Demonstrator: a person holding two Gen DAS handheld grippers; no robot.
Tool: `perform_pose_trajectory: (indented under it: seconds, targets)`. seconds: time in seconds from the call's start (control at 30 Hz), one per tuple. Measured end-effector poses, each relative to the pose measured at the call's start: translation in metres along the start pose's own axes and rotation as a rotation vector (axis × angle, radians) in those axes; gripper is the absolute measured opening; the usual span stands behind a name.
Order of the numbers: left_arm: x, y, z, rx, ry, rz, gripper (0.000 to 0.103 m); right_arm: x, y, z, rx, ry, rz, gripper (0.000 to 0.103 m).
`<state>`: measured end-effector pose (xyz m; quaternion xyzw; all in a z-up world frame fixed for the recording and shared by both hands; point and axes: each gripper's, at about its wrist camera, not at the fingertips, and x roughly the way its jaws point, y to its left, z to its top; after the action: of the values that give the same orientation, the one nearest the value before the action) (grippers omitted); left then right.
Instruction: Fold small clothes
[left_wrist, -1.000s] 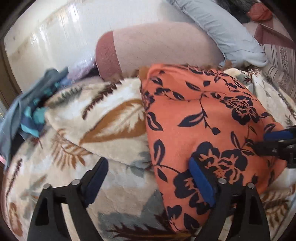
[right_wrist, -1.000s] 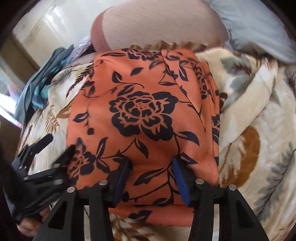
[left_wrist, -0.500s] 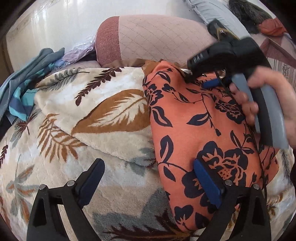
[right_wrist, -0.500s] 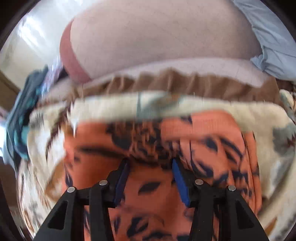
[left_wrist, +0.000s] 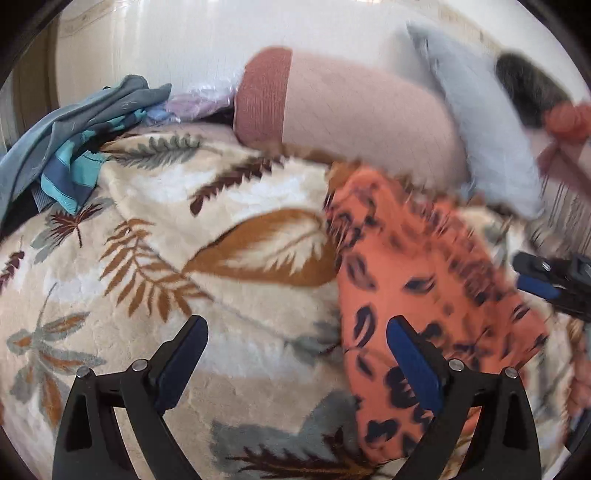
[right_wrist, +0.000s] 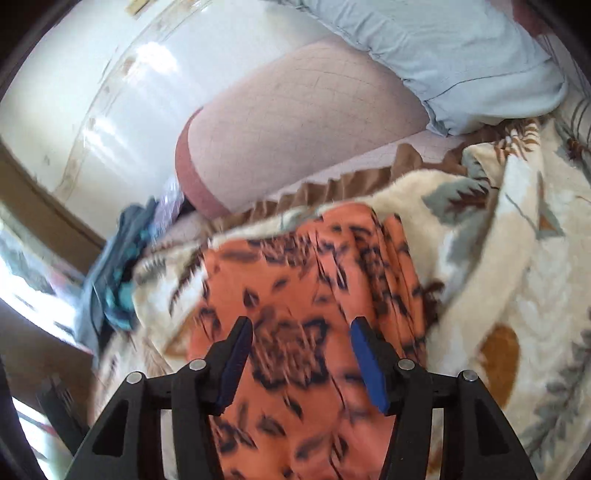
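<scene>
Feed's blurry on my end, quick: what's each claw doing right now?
Left claw: wide open, empty, over the blanket.
Right claw: opening, gripping nothing, above the orange floral garment.

Orange garment (left_wrist: 424, 280) showing black flowers; cream blanket (left_wrist: 207, 258) bearing brown and grey leaves; pink bolster (right_wrist: 295, 122) ending in a rust band; pillow (right_wrist: 461, 55) showing pale blue.

A leaf-print blanket (left_wrist: 177, 258), pink bolster (left_wrist: 362, 118) and grey pillow (left_wrist: 476, 122).

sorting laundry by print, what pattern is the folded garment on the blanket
Orange fabric garment with dark navy flowers; right wrist view.
</scene>
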<state>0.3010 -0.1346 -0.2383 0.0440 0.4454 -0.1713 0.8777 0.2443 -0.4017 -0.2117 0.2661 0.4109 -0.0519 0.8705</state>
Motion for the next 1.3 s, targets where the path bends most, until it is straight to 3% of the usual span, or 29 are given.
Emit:
perform_pose_trajectory:
  seconds: [0.07,0.1,0.17,0.23,0.3,0.5,0.57,0.67,0.9,1.17,1.3]
  targets:
    - [0.018,-0.011,-0.010,0.073,0.056,0.055,0.099,0.008,-0.005,-0.030,-0.062,0.136,-0.114,0.060]
    - [0.016,-0.014,-0.012,0.086,0.032,0.073,0.099,0.015,-0.003,-0.043,-0.112,0.162,-0.188,0.060]
    - [0.009,-0.020,-0.009,0.118,0.015,0.100,0.098,0.011,0.011,-0.058,-0.220,0.119,-0.262,0.059]
    - [0.005,-0.023,-0.009,0.143,-0.012,0.116,0.098,0.007,0.017,-0.055,-0.213,0.147,-0.285,0.059]
    - [0.007,-0.024,-0.010,0.139,-0.013,0.125,0.098,0.000,0.023,-0.047,-0.203,0.128,-0.281,0.059]
    - [0.008,-0.023,-0.007,0.118,-0.007,0.117,0.098,-0.023,0.049,-0.033,-0.275,-0.100,-0.217,0.059]
    - [0.007,-0.025,-0.007,0.120,-0.009,0.121,0.098,-0.013,0.053,-0.037,-0.282,-0.064,-0.184,0.059]
    - [0.009,-0.026,-0.007,0.127,-0.010,0.127,0.098,0.029,0.041,-0.045,-0.276,0.125,-0.188,0.058]
    - [0.011,-0.024,-0.006,0.123,-0.013,0.135,0.101,0.029,0.052,-0.043,-0.326,0.164,-0.207,0.058]
    - [0.012,-0.023,-0.006,0.107,-0.001,0.125,0.102,0.028,0.038,-0.074,-0.264,0.219,-0.148,0.058]
    - [0.008,-0.017,-0.004,0.052,-0.007,0.107,0.102,0.028,0.031,-0.075,-0.224,0.217,-0.117,0.059]
